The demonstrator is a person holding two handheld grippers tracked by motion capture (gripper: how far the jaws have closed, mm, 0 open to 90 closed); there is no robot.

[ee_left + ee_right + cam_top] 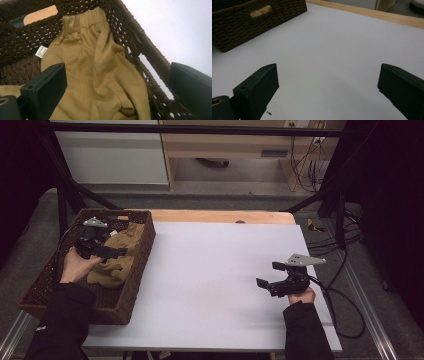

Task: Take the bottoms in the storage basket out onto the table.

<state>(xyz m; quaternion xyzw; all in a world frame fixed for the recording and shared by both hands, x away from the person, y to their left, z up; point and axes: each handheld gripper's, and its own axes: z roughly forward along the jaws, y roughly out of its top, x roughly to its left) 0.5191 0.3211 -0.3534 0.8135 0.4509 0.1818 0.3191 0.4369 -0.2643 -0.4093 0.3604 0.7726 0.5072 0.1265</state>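
Left gripper [118, 253] jaws spread above tan trousers [97, 75] in wicker basket [135, 280], right gripper [266, 275] jaws spread over white table [210, 270]

Lab recording rig: black frame [65, 195], loose cables [305, 165], white tabletop [215, 270].

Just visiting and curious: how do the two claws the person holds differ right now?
The left claw hangs over the wicker basket, while the right claw hangs over the bare white table. The left claw points at the tan trousers lying in the basket; the right claw has nothing between its jaws or near them. Both are black, open, and held in one hand each.
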